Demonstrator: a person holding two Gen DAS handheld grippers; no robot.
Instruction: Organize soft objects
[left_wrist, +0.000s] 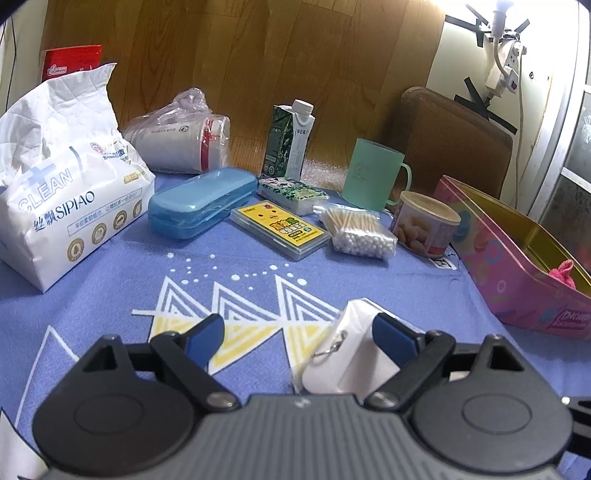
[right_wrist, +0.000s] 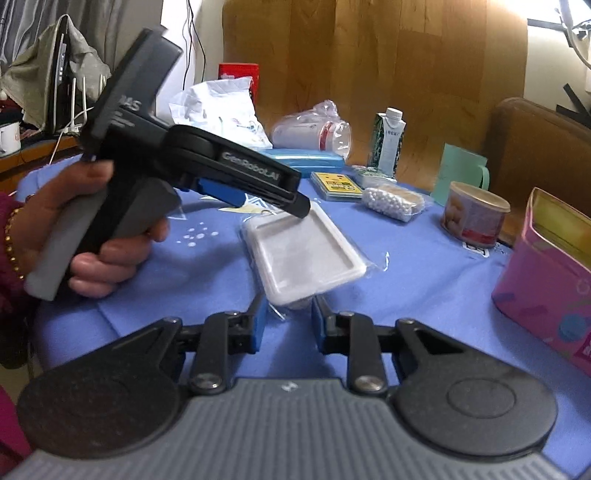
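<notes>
A flat white packet in clear wrap (right_wrist: 306, 254) with a small metal ring lies on the blue tablecloth (right_wrist: 424, 266). My right gripper (right_wrist: 286, 319) has its jaws on either side of the packet's near end, closed onto it. My left gripper (left_wrist: 297, 332) is open; its right finger (left_wrist: 393, 334) touches the packet (left_wrist: 354, 350), its left finger stands well apart. In the right wrist view the left gripper (right_wrist: 273, 201) hovers over the packet's far end. A pink tin box (left_wrist: 517, 273) at the right holds a pink soft thing (left_wrist: 563, 271).
At the back stand a tissue pack (left_wrist: 62, 188), bagged cups (left_wrist: 177, 136), a blue case (left_wrist: 201, 201), a yellow card box (left_wrist: 280, 229), cotton swabs (left_wrist: 360, 232), a carton (left_wrist: 291, 142), a green mug (left_wrist: 373, 175) and a can (left_wrist: 424, 225).
</notes>
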